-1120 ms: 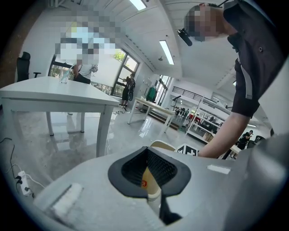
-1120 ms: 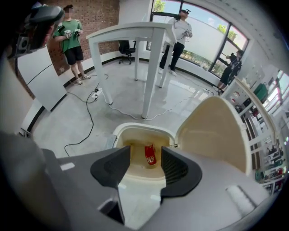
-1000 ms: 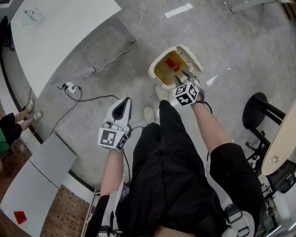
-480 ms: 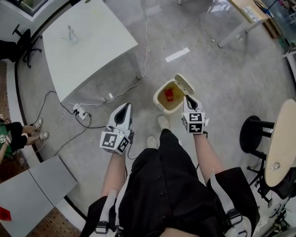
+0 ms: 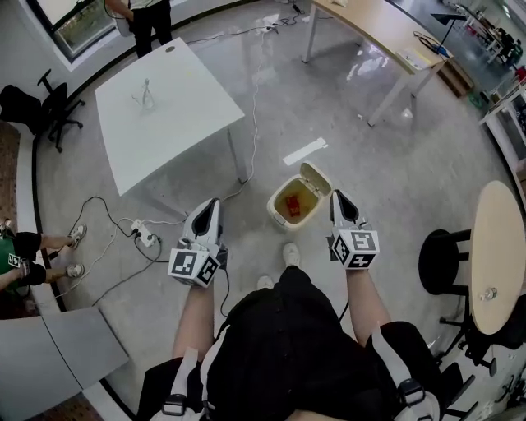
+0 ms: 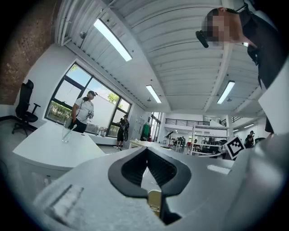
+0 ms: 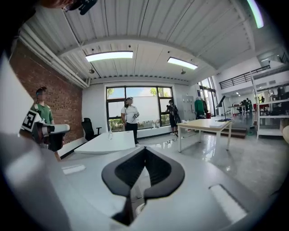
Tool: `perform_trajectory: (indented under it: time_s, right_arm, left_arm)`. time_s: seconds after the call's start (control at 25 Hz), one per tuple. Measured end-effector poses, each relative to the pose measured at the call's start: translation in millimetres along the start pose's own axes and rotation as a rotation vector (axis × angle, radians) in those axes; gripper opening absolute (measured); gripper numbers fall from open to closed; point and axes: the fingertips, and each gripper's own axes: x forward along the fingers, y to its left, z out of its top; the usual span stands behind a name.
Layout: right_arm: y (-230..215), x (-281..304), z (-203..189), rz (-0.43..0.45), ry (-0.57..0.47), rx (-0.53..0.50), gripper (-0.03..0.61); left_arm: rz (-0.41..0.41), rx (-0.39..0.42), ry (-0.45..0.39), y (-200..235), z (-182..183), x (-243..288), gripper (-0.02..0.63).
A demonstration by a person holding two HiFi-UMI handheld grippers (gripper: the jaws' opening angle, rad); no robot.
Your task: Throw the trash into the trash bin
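Higher than a second ago: right gripper (image 5: 339,196), off the mouth of the trash bin (image 5: 274,206) and now beside its right edge; left gripper (image 5: 210,202) up as well. Right jaws just closing, now together with nothing between; left jaws together too, empty. Red trash (image 5: 292,202) inside the bin, lid (image 5: 316,175) tipped open at the far side.

Underfoot, grey polished floor (image 5: 394,156) of a large open room (windows (image 7: 135,106) and brick wall (image 7: 49,94) in the right gripper view).

Left of the bin, white table (image 5: 181,123) with a glass (image 5: 146,95) on it; power strip (image 5: 141,238) and cables on the floor near its leg. Person (image 5: 152,18) standing beyond that table. Far right, round wooden table (image 5: 497,238) beside a black stool (image 5: 442,261). Long wooden table (image 5: 370,20) at the top.
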Motion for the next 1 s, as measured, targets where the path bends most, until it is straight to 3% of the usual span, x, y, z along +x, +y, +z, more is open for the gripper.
perform_trajectory:
  time_s: [0.4, 1.0]
  right_arm:
    - [-33, -86, 27, -0.033, -0.108, 0.056, 0.006]
    - [-90, -137, 53, 0.055, -0.182, 0.033, 0.005]
  left_arm:
    - [-0.004, 0.049, -0.050, -31, 30, -20, 0.002]
    - [-0.023, 0.046, -0.069, -127, 12, -1, 0.002]
